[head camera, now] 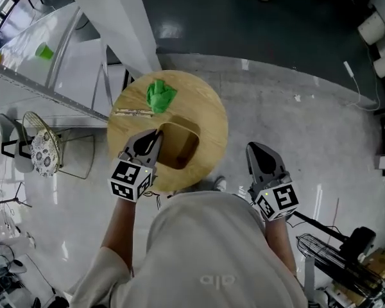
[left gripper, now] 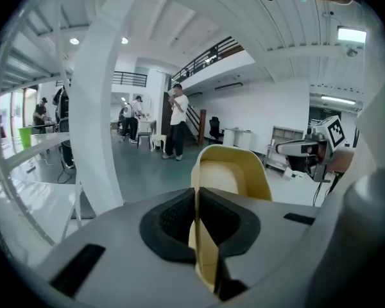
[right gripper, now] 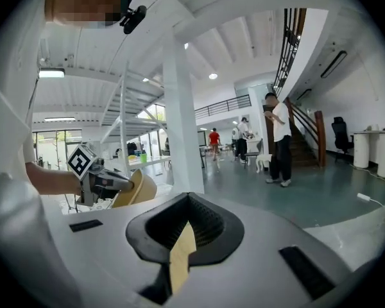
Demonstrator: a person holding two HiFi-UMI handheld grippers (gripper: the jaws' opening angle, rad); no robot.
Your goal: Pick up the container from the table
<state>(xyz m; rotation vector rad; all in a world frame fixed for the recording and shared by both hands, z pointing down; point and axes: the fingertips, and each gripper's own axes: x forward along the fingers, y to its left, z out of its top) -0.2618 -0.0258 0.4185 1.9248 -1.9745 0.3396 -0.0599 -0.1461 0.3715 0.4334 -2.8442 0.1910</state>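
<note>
My left tool was clenched on the container; its two jaws pinched the thin near wall at the rim, so the tan wall ran edge-on between the pads and the body of the container stood straight ahead of the tips; its long axis ran away from the tool, in line with the jaws, with the open mouth turned up and back toward me; the grip sat on one edge only, so I judged the weight hung forward of the pads and could pivot there; the inside looked bare, with nothing lying in it; the desk lay below and beyond the left tool, and I judged the container to be clear of its top; still resting on the desk, further ahead of the container, were a crumpled green thing and a small metal piece, both apart from it; my right tool had its jaws together and carried nothing I could name; it was off the desk's edge, well to the side of the container, so the left was the nearer hand by far.
</note>
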